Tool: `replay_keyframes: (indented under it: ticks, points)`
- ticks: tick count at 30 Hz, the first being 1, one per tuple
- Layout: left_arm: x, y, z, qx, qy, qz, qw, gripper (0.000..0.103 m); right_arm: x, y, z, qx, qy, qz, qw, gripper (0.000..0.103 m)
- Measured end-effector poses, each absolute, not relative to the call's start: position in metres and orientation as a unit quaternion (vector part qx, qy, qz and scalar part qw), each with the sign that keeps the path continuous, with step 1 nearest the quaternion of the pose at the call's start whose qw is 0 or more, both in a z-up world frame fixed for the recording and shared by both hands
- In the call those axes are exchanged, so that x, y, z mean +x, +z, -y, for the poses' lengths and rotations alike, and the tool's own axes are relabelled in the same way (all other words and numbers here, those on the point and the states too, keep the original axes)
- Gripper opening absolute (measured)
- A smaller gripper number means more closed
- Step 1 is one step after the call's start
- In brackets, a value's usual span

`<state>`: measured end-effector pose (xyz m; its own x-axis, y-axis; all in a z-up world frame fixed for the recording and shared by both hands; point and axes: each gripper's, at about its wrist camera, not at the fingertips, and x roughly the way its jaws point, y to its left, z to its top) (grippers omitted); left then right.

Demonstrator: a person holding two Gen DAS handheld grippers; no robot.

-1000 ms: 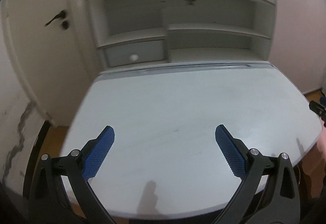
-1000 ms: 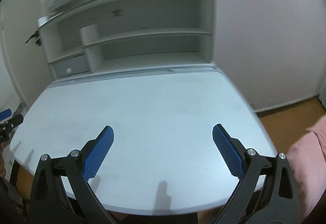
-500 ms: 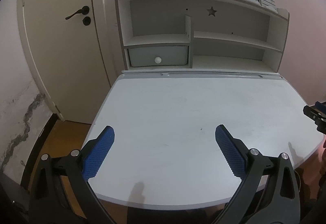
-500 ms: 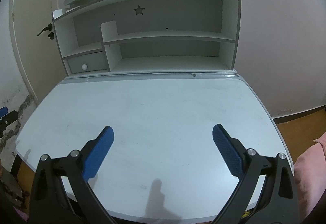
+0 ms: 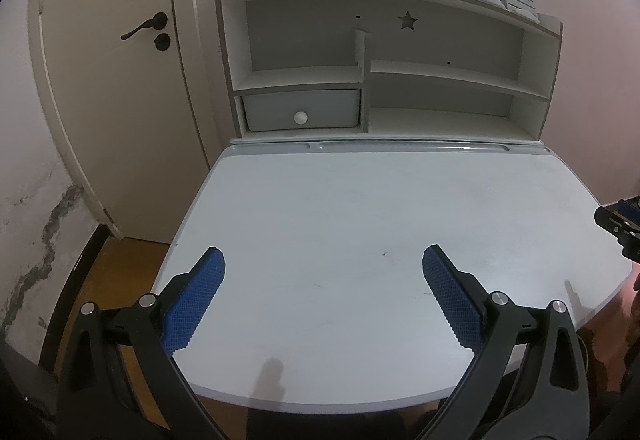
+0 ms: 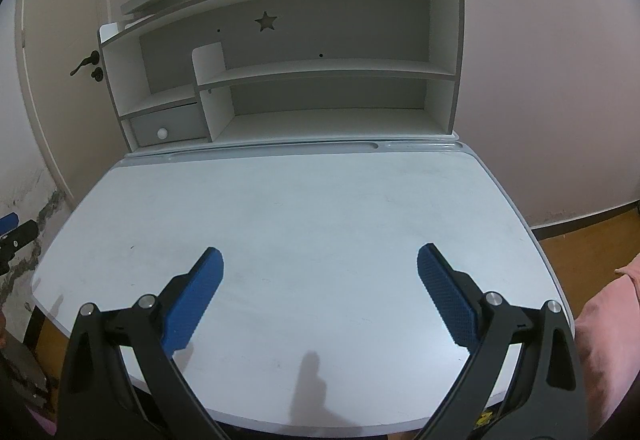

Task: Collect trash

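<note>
White-topped curved desk point(image 5: 360, 207) with grey shelf hutch point(image 5: 384, 63) beside cream door point(image 5: 112, 79); left gripper point(image 5: 323, 260) and right gripper point(image 6: 320, 260) hover, jaws spread wide, holding nothing.

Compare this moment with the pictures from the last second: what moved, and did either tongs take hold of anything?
Both views swung and settled: a second ago they were blurred and tilted, now the desk and its shelf unit sit sharp and nearly square. The shelf unit shifted rightward in the left view. Nothing was gripped or released. The left tongs and right tongs stayed wide open above the desktop.
</note>
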<state>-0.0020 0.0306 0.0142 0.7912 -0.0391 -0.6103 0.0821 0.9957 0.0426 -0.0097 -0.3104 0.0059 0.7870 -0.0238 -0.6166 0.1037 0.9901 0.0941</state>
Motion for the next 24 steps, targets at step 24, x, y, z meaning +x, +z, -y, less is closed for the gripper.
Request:
replay_keyframes:
  ticks: [24]
  points:
    - [-0.0035,0.0124,-0.0257,0.032,-0.034,-0.323,0.945,0.096,-0.0108,0.006,0.3109,0.06,-0.033,-0.324,0.944,0.094]
